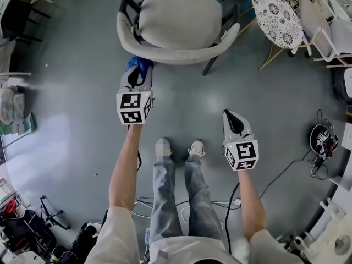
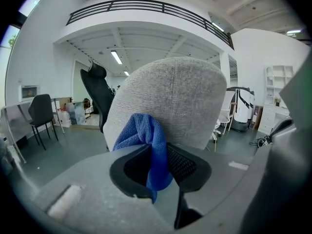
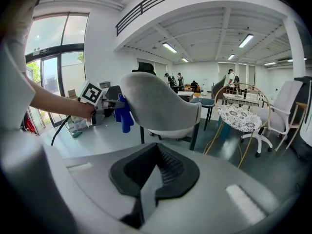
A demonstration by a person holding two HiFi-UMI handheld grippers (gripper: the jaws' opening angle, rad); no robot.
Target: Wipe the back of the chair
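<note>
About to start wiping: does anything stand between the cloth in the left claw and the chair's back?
Nothing visible does. The left claw is shut on the blue cloth, which hangs directly before the grey chair back.

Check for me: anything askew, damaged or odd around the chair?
Nothing stands out. The chair stands upright and looks undamaged. The left gripper is shut on the cloth at the chair's back. The right gripper is shut and empty, off to the side.
</note>
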